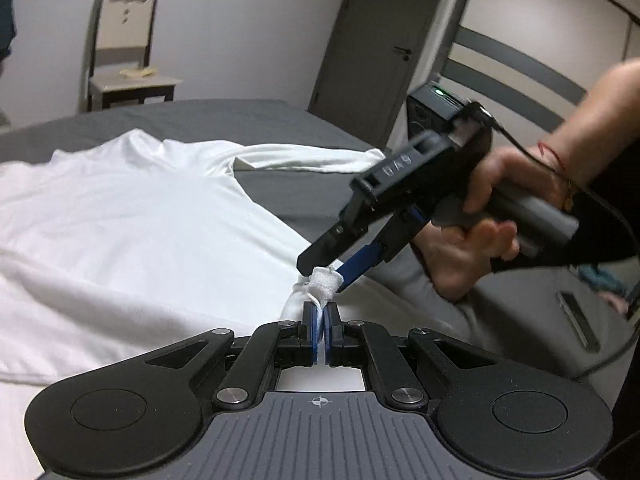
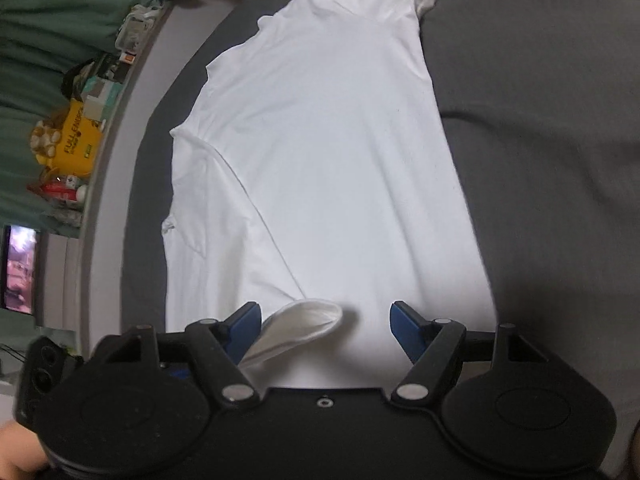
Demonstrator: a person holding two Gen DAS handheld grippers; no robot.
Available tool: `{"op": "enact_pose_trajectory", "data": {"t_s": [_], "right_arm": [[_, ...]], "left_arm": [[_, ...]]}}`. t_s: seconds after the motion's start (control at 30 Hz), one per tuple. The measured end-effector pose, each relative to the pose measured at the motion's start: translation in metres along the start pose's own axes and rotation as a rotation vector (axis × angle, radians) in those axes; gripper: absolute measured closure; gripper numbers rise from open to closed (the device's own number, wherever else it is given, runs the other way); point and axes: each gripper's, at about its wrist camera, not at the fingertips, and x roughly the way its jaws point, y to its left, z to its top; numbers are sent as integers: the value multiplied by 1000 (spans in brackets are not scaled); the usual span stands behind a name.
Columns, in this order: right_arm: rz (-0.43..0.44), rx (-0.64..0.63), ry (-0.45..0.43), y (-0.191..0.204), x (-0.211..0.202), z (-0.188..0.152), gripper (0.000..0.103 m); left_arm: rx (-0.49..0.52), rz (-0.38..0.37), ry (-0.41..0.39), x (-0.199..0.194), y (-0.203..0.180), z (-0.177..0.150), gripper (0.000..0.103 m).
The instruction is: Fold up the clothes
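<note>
A white long-sleeved shirt [image 1: 132, 216] lies spread on the grey bed [image 1: 208, 120]. My left gripper [image 1: 321, 314] is shut on a bunched end of its sleeve, and the ribbed cuff [image 1: 326, 280] pokes out just beyond the pads. A hand holds my right gripper [image 1: 326, 271], which comes in from the right with its fingertips either side of that cuff. In the right wrist view the right gripper [image 2: 326, 320] stands open over the shirt [image 2: 328, 152]. The cuff's loop [image 2: 304, 320] lies between the blue pads [image 2: 244, 326], close to the left one and not pinched.
Behind the bed stand a wooden chair [image 1: 124, 48] and a grey door [image 1: 372, 40], with a striped wardrobe [image 1: 520, 60] at the right. Past the bed's edge, a shelf holds a yellow box [image 2: 76, 136] and small clutter; a lit screen [image 2: 20, 268] is nearby.
</note>
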Motion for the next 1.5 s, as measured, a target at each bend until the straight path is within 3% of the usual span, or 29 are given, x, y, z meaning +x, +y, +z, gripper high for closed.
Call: {"op": "enact_pose_trajectory", "data": {"t_s": [0.07, 0.23, 0.3, 0.37, 0.43, 0.63, 0.67, 0.8, 0.87, 1.0, 1.1, 1.17, 1.2, 1.27, 1.33, 1.43, 1.5], "right_arm": [[48, 44, 41, -2, 7, -2, 32], [15, 61, 62, 0, 24, -4, 33], [7, 34, 60, 6, 27, -4, 43], [-41, -37, 79, 16, 31, -5, 76], [-70, -116, 53, 28, 28, -8, 98], [-69, -346, -242, 67, -19, -8, 98], [-102, -326, -245, 64, -20, -7, 98], [-280, -205, -155, 36, -4, -4, 98], [-316, -149, -99, 25, 2, -4, 98], [-240, -80, 12, 18, 7, -4, 97], [-245, -87, 33, 22, 8, -5, 90], [-300, -157, 2, 33, 6, -3, 58], [-340, -203, -19, 39, 4, -2, 55], [-372, -346, -43, 55, -1, -2, 55], [-329, -565, -27, 74, -3, -9, 56], [-308, -1009, 97, 108, 12, -49, 58], [-359, -1150, 182, 117, 31, -74, 62]], "left_arm": [[61, 8, -4, -3, -7, -3, 100], [113, 9, 11, 2, -13, -6, 100], [126, 17, 19, 3, -15, -9, 100], [124, 21, 22, 3, -15, -11, 100], [134, 26, 23, 3, -16, -14, 100], [206, 57, 21, 10, -33, -18, 100], [219, 61, 35, 13, -37, -20, 100], [242, 16, 107, 16, -49, -29, 100], [267, 6, 152, 9, -52, -33, 100], [355, 95, 243, -15, -35, -36, 100], [436, 234, 323, -33, -10, -36, 98], [498, 329, 361, -43, 4, -34, 98], [524, 367, 373, -49, 11, -33, 98], [554, 405, 377, -58, 19, -29, 98], [571, 425, 394, -63, 23, -27, 98], [586, 419, 439, -68, 25, -27, 98], [587, 408, 468, -68, 24, -30, 98]]}}
